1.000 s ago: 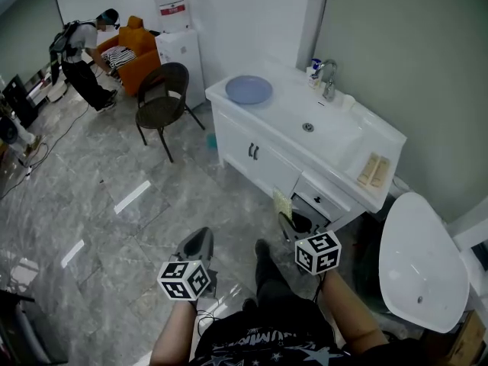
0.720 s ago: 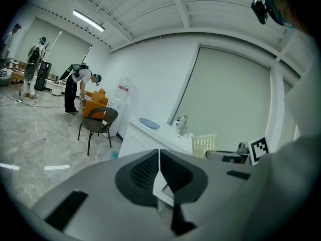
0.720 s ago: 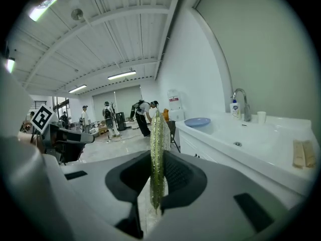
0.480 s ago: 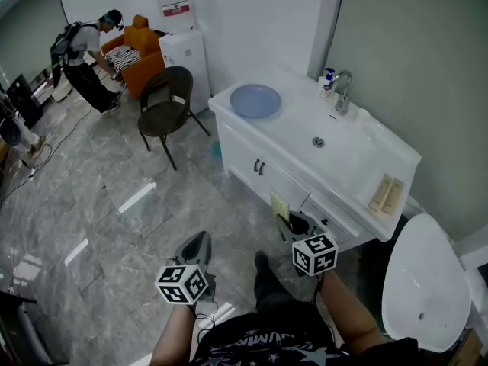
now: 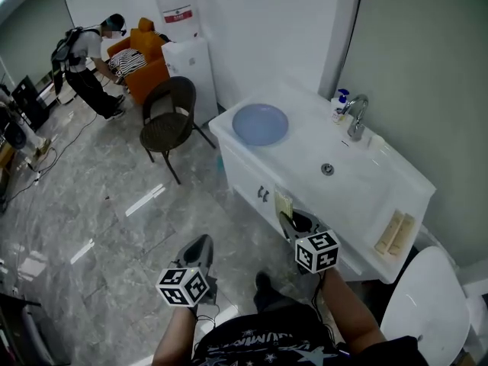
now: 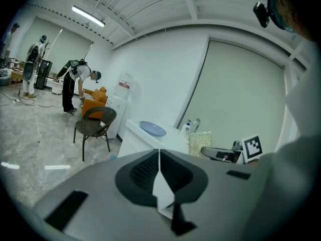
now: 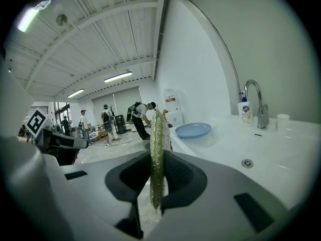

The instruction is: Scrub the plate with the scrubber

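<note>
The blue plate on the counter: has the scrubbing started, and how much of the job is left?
Done: the scrubber is clamped in the right hand-held gripper. In hand: it is held out short of the vanity counter, with the left hand-held gripper shut and empty. Left: the plate lies on the counter untouched, so reaching it and all the scrubbing remain.

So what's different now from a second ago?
The person walked toward the counter, so it and the plate now look nearer and lower in the head view. Nothing was grabbed or let go. The right gripper still clamps the scrubber, the left gripper stays shut and empty, and the plate still lies on the counter.
</note>
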Demonstrator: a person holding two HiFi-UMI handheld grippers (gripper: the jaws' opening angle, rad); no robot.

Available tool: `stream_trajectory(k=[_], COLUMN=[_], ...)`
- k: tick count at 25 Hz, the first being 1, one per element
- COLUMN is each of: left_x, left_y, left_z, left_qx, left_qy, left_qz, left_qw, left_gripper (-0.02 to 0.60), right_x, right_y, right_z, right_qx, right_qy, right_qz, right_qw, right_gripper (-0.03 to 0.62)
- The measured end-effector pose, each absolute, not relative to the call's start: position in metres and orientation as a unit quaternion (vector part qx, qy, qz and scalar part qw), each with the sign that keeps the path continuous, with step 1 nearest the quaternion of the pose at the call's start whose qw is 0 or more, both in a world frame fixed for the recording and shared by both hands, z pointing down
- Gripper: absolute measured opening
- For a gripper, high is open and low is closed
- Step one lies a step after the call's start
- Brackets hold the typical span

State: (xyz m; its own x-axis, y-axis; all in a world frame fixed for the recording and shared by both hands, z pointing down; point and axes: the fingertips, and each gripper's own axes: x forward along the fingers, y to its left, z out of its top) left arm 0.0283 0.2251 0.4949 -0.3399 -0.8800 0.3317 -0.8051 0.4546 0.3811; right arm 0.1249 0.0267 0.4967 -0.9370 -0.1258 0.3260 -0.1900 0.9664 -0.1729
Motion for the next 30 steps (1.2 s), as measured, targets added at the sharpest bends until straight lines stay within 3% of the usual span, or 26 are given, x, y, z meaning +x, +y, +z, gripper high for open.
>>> stream_trajectory(k=[14,30], left_x=[-0.035,-0.066], left_y=[0.134,0.084], left_z=[0.503,0.495], left_qx=[0.490,0.502], left_qy=[-0.826,-0.817], left_qz=[-0.074,-0.066], left_qw=[0.270,0.276], left_gripper=[0.023,0.023], right_x=[0.056,0.043], right_y=[-0.077,-0.122], right_z=[0.499,0.496], right_qx=[0.062,0.083], right_qy=[-0.979,-0.976], right_qz=[0.131,0.153], right_qw=[0.147,0.129], right_gripper=[0.071,0.071])
